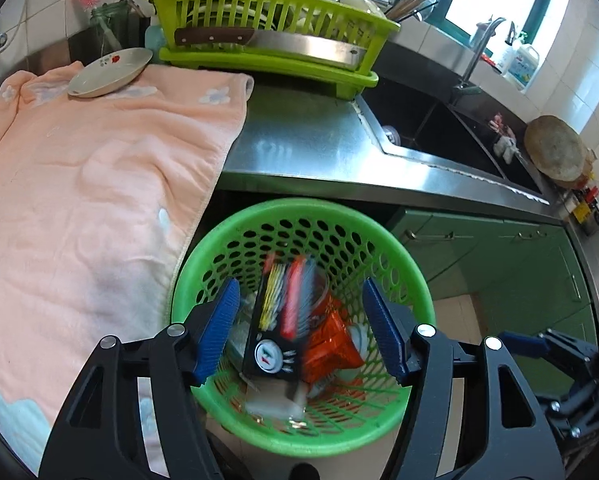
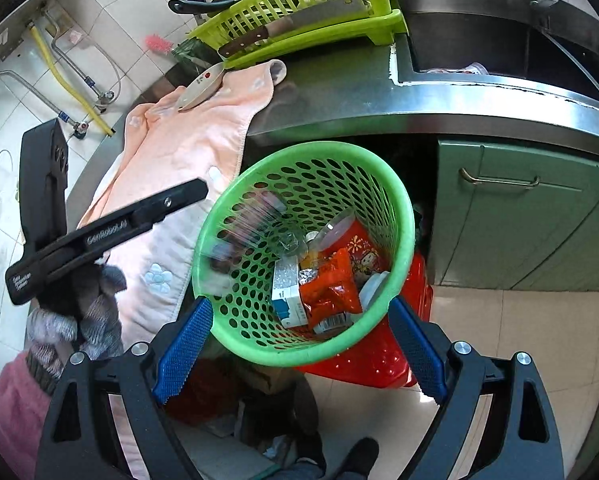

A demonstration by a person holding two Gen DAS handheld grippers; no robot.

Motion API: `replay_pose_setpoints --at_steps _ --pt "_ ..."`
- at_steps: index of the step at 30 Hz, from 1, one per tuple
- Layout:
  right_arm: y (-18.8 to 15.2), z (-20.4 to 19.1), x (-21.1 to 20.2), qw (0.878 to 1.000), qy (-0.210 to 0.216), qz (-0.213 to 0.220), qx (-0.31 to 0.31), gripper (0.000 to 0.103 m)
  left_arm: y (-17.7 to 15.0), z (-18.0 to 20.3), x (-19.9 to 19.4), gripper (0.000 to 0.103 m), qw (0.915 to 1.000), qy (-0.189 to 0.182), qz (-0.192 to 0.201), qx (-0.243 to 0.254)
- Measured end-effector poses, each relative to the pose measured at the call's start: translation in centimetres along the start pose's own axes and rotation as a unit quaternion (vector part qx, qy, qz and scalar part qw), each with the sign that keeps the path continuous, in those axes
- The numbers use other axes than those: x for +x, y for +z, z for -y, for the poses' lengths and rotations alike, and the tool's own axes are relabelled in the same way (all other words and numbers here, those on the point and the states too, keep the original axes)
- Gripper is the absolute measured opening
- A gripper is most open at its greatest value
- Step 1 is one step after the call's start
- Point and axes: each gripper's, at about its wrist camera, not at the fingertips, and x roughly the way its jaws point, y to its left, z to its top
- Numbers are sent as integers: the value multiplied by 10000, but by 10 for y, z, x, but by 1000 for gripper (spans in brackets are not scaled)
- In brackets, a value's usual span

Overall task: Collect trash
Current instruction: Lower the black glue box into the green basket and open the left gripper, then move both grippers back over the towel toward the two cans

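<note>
A green perforated trash basket (image 1: 259, 216) (image 2: 403, 216) hangs beside the steel counter, below its edge. My left gripper (image 1: 303, 332) is open right above its mouth. A black packet with red and yellow stripes (image 1: 279, 320) is blurred between the fingers, falling free into the basket; it is a streak in the right wrist view (image 2: 247, 220). In the basket lie an orange wrapper (image 1: 327, 344) (image 2: 331, 288), a blue-white carton (image 2: 285, 300) and other scraps. My right gripper (image 2: 299, 348) is open and empty, just below the basket's near rim.
A pink towel (image 1: 99, 184) (image 2: 187, 140) covers the counter's left part, with a small flowered dish (image 1: 111, 72) on it. A lime dish rack (image 1: 267, 40) holds plates and a cleaver. The sink (image 1: 431, 128) lies right. A red basket (image 2: 371, 356) sits under the green one. Green cabinets (image 2: 519, 216) stand below.
</note>
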Motion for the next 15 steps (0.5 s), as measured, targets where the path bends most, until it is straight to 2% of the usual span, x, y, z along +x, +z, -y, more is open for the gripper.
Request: replay_pose_setpoints --at_steps 6,15 --pt "-1 -8 0 9999 -19 -18 -163 86 -5 -7 -12 65 10000 28 41 -78" --pt "8 -55 9 9979 175 -44 -617 86 -27 -55 -74 65 9980 414 308 -363"
